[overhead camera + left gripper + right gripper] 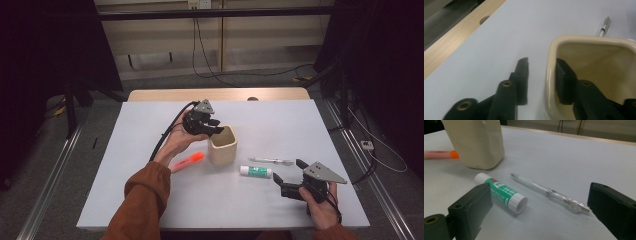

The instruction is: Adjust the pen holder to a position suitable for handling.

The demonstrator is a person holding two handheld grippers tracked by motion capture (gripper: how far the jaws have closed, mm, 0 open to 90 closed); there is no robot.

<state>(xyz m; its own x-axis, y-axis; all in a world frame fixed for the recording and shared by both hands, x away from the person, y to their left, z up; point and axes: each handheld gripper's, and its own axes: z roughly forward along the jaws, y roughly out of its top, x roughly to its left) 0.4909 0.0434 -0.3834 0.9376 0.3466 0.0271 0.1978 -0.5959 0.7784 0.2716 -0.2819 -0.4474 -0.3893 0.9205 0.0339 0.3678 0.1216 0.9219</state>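
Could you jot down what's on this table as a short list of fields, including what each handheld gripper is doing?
Surface: white table
Cup: cream square cup, upright, mid-table
Left gripper: jaws straddle the cup's rim, one inside, one outside, not pressing
Right gripper: jaws open, aimed at glue stick and pen
Glue stick: green and white, lying flat right of cup
Pen: clear, lying just beyond the glue stick
Highlighter: orange, lying left of cup

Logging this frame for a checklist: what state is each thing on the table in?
Beige cup: upright, nothing seen inside but a jaw.
Left hand-held gripper: open, jaws astride the cup's wall.
Right hand-held gripper: open, holding nothing.
Glue stick: lying flat, capped.
Clear pen: lying flat.
Orange highlighter: lying flat.
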